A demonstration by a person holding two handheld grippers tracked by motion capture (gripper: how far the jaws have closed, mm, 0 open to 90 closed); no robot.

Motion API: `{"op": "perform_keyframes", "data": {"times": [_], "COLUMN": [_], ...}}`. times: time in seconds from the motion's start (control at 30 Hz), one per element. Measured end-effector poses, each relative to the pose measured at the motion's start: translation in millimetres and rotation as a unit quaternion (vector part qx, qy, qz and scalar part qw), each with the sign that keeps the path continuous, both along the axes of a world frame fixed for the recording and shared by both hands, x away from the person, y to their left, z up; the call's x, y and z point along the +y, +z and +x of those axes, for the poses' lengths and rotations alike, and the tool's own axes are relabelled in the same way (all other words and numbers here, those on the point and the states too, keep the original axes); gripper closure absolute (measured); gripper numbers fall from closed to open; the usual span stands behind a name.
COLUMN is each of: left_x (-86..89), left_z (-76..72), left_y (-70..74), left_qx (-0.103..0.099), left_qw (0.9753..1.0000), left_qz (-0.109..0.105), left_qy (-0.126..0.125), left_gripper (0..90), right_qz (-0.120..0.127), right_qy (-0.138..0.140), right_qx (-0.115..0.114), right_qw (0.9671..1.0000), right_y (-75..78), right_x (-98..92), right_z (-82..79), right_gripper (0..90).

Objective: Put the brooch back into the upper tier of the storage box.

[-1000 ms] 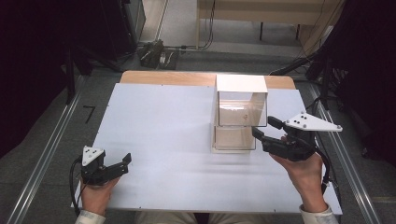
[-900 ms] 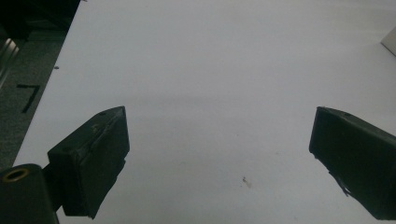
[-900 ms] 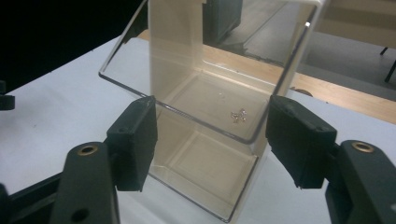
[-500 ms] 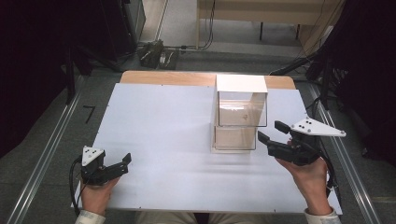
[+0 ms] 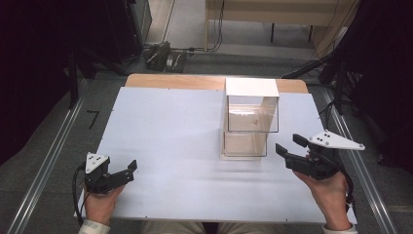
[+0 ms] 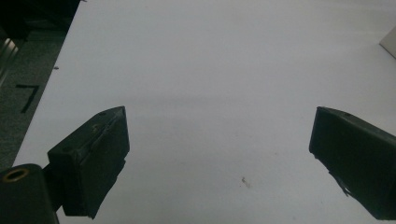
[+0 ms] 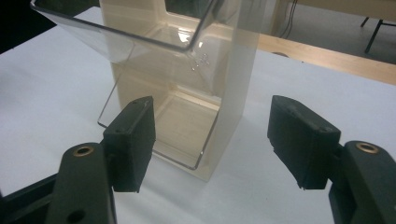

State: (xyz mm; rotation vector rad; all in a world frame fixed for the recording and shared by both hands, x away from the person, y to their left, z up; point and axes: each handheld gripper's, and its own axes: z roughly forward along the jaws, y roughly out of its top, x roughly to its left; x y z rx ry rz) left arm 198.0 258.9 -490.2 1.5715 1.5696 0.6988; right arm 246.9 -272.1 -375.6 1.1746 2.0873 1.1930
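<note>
A clear plastic drawer unit [image 5: 251,124] with a white top stands on the white table board [image 5: 165,126], right of centre. Its upper drawer [image 7: 126,32] is pulled out toward me, and the lower one [image 7: 173,126] also juts forward. My right gripper [image 5: 290,150] hovers just right of the unit's front, open, with nothing between its jaws. In the right gripper view the right gripper [image 7: 212,128] faces the unit's front corner. My left gripper [image 5: 131,167] rests at the near left of the board, open and empty. The left gripper [image 6: 219,130] faces bare board.
A wooden tabletop edge [image 5: 175,81] runs behind the board. Metal rails [image 5: 48,161] flank the table on both sides. Cables and a power strip [image 5: 160,56] lie on the floor beyond. A black mark [image 6: 25,95] sits on the floor at left.
My right gripper has drawn back toward me and to the right, away from the drawer unit's front. The left gripper has stayed put.
</note>
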Motion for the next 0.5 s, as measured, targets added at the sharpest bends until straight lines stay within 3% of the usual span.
{"op": "perform_keyframes", "data": {"times": [0.5], "left_x": [0.1], "left_z": [-0.3], "left_y": [0.6], "left_qx": [-0.002], "left_qw": [1.0000], "left_qz": [0.000], "left_qy": [0.000], "left_gripper": [6.2], "right_qz": [-0.013], "right_qy": [-0.027], "right_qx": [0.026], "right_qw": [0.9992], "right_y": [-21.3], "right_x": [-17.1], "right_z": [-2.9], "right_gripper": [25.6]}}
